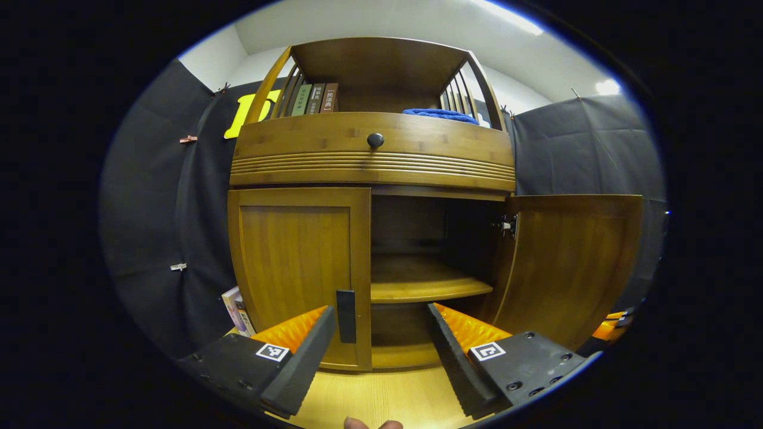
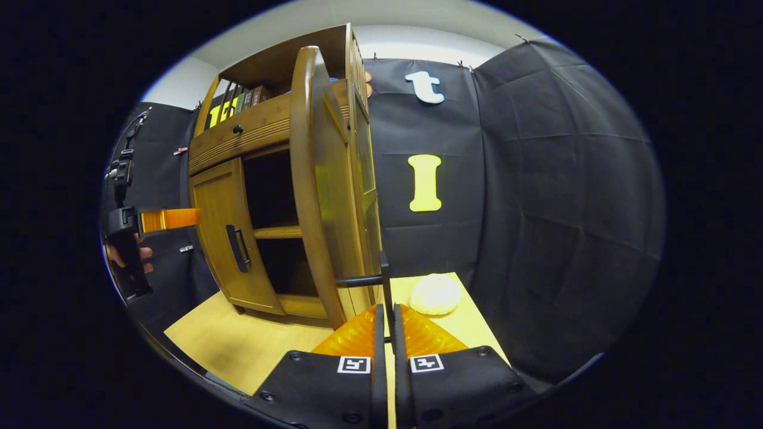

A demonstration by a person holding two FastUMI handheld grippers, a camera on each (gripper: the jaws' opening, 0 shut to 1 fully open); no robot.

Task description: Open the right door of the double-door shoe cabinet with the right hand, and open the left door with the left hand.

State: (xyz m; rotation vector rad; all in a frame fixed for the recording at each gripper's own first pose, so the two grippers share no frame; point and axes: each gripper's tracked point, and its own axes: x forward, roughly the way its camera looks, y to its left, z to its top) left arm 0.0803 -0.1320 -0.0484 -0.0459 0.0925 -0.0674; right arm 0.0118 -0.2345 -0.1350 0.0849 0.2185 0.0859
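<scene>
Fingers of your right gripper [image 2: 386,333] pinch the swung-open bamboo right door's [image 1: 566,262] black handle [image 2: 384,280]; your left gripper [image 1: 381,325] gapes before the shut left door's [image 1: 298,268] black bar handle [image 1: 346,316].

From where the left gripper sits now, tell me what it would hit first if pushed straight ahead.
The left gripper is open and aimed at the cabinet's middle. The left door's handle sits just inside its left finger, so the closed left door edge probably comes first; slightly to the right, it would enter the open compartment. Depth is unclear.
</scene>
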